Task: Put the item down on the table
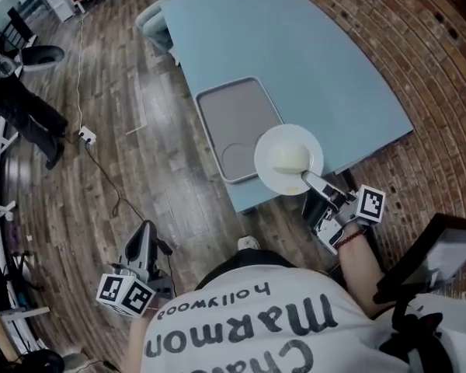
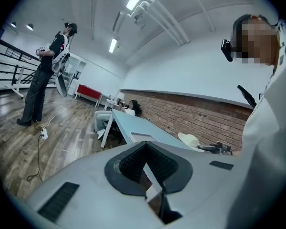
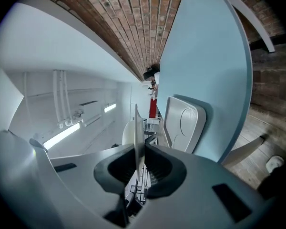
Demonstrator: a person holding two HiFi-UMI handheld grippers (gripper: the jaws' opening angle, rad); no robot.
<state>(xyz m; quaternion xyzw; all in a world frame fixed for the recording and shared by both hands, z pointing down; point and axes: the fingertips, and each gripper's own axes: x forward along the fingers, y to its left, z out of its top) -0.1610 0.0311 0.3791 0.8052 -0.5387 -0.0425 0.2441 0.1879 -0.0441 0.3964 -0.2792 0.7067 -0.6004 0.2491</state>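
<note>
Blue table (image 1: 318,61) ahead — right tool (image 1: 307,179) clamps white plate (image 1: 289,158); left tool (image 1: 146,233) closed, empty; shirt (image 1: 279,325) reads "hollywood".

I could not see the tray's (image 1: 233,115) near corner or a stretch of the table's (image 1: 326,68) near edge behind the plate (image 1: 289,158).

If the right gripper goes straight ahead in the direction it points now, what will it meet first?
Most likely the grey tray on the blue table. The right gripper, shut on the rim of the white plate, points towards it. It may instead pass above the tray, as its height is unclear.
</note>
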